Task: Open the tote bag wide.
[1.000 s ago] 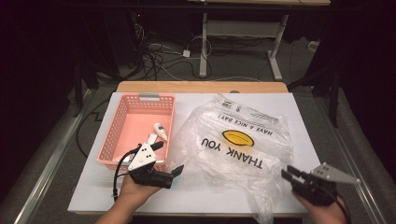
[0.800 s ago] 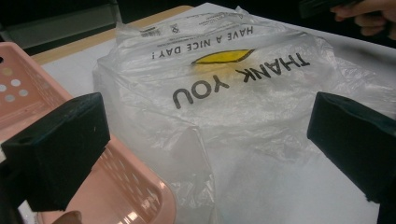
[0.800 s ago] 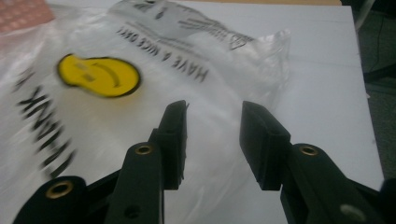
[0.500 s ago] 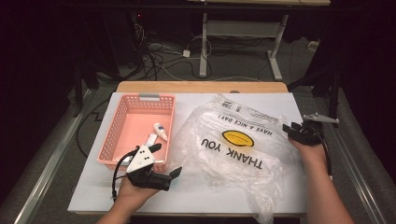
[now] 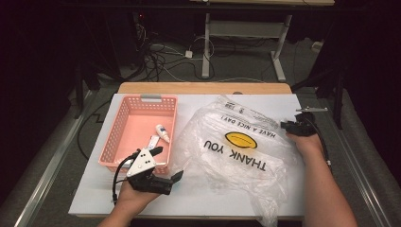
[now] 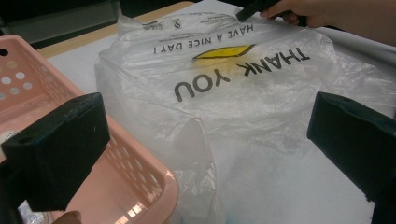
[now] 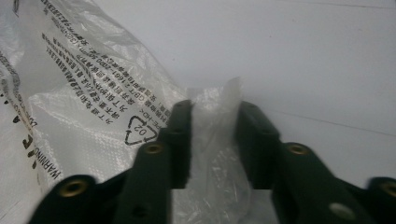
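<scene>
A clear plastic bag [image 5: 236,151] printed "THANK YOU" and "HAVE A NICE DAY" lies crumpled across the white table top. At its far right edge my right gripper [image 5: 289,126] has just been closing its jaws. A strip of the bag [image 7: 215,140] is pinched between them [image 7: 214,109]. My left gripper [image 5: 166,163] is held at the front left, wide open. One jaw hangs over the pink basket's near corner [image 6: 140,168] and the other over the bag [image 6: 243,107], with nothing gripped.
The pink basket [image 5: 118,127] stands at the left of the table and holds a small white bottle [image 5: 162,133] and another small item [image 5: 152,142]. Bare white table [image 5: 213,198] lies in front of the bag. The floor behind has cables and table legs.
My right hand moved from the front right corner to the bag's far right edge, and its jaws closed on the plastic. The left hand stayed in place.
</scene>
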